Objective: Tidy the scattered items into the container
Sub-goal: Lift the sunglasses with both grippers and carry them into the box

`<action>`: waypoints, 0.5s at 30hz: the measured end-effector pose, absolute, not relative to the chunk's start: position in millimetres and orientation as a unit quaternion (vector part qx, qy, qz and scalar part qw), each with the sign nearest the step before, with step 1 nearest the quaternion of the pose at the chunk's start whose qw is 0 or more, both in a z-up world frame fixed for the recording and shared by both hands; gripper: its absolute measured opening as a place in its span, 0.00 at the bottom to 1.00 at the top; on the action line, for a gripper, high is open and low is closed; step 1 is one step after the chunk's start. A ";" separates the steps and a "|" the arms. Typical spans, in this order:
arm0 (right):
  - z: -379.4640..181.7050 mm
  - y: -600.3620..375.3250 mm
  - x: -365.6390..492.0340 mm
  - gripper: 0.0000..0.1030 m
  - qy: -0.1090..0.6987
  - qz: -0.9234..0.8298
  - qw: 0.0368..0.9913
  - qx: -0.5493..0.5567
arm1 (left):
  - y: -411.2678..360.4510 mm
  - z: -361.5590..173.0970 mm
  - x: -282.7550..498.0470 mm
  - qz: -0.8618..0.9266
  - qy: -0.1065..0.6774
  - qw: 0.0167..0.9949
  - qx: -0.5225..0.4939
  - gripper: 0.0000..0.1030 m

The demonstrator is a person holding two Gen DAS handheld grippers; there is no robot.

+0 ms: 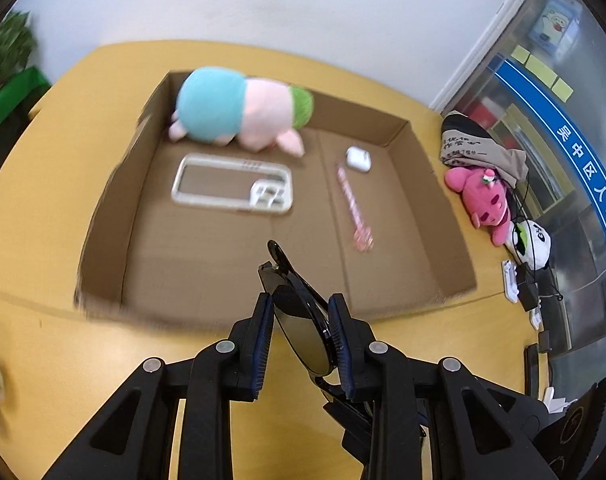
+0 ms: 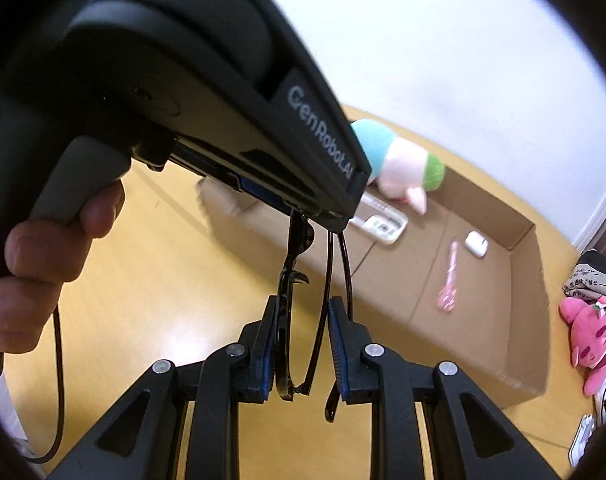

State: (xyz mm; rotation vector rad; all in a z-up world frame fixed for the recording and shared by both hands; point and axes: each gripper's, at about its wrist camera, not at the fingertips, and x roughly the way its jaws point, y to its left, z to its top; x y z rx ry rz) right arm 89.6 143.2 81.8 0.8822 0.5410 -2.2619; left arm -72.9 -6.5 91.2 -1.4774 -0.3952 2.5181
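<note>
Black sunglasses (image 1: 303,332) hang in the air above the yellow table, held from both sides. My left gripper (image 1: 301,302) is shut on a dark lens. My right gripper (image 2: 305,306) is shut on the folded frame and temples of the sunglasses (image 2: 284,280). Just beyond lies the shallow cardboard box (image 1: 223,248), holding a blue-pink-green plush (image 1: 239,108), a clear phone case (image 1: 233,184), a white earbud case (image 1: 358,159) and a pink pen (image 1: 353,208). In the right wrist view the left tool's black housing (image 2: 191,72) and a hand (image 2: 43,260) fill the upper left.
A pink plush (image 1: 483,200), a panda toy (image 1: 533,244), a printed bag (image 1: 475,144) and cables lie on the table right of the box, near a glass cabinet. The box's front wall (image 2: 483,360) stands low. A green plant (image 1: 7,52) is at the far left.
</note>
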 end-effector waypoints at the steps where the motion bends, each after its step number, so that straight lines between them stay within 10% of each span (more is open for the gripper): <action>1: 86.5 146.0 81.8 0.21 0.200 -0.862 0.321 0.338 | -2.5 97.2 -84.4 0.850 -0.128 0.101 -0.501 0.29; 15: 96.2 214.3 -64.0 0.21 0.103 -0.852 0.277 0.432 | 84.9 91.8 -244.8 0.808 -0.067 0.145 -0.567 0.29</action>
